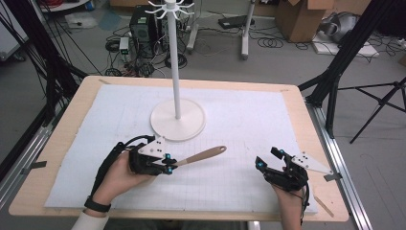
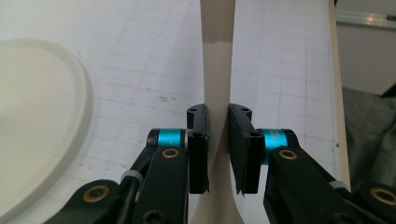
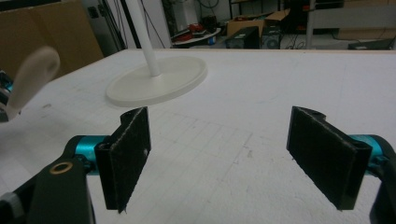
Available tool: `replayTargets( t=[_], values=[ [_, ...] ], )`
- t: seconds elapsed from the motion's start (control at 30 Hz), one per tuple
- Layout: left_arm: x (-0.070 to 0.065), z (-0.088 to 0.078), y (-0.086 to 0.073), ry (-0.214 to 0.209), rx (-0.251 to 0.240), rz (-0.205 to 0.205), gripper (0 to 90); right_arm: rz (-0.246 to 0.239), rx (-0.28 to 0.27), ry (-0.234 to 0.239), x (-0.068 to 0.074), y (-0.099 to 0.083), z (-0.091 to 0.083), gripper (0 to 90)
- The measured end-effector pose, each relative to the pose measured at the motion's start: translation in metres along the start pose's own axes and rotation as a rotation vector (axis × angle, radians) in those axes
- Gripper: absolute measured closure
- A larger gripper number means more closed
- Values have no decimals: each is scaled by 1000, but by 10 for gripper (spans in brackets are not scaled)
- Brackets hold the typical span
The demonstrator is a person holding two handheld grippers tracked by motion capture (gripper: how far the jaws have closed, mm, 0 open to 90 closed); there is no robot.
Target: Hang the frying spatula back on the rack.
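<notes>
A utensil (image 1: 203, 155) with a tan wooden handle and a white neck is lifted a little above the white gridded mat (image 1: 239, 120), its handle pointing right and away. My left gripper (image 1: 168, 164) is shut on the white neck; in the left gripper view both pads (image 2: 198, 135) press the utensil (image 2: 217, 70), which widens toward the camera. My right gripper (image 1: 268, 158) rests at the front right of the mat, open with nothing between its fingers (image 3: 130, 154). The utensil's rounded handle end (image 3: 32, 74) appears blurred at the left of the right gripper view.
A white hanging stand (image 1: 175, 57) rises from a round base (image 1: 178, 125) at the mat's middle, just beyond my left gripper; the base (image 2: 37, 121) (image 3: 159, 79) shows in both gripper views. The wooden table edge (image 1: 306, 124) borders the mat. Tripods, cables and boxes stand on the floor around.
</notes>
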State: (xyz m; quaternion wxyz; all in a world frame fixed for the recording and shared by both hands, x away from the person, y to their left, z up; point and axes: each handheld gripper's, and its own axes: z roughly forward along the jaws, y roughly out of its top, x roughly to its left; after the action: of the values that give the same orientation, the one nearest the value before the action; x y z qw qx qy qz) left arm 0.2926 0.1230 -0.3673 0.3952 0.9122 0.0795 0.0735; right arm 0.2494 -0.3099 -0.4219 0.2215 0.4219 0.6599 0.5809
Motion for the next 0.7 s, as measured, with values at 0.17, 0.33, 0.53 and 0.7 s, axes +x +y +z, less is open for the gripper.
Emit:
replayTargets(
  t=[0.17,0.33,0.53,0.7],
  values=[
    [-4,-25,-2,54,-154,-16,779,-1,-7,17,5,2,2,206],
    [-10,-40,-5,107,-234,-18,780,-8,-5,35,10,3,5,206],
    [-12,-49,-11,122,-302,-43,780,-18,-3,59,19,6,9,215],
    [-12,-52,-13,132,-320,-47,779,-32,-8,78,23,7,12,216]
  ],
)
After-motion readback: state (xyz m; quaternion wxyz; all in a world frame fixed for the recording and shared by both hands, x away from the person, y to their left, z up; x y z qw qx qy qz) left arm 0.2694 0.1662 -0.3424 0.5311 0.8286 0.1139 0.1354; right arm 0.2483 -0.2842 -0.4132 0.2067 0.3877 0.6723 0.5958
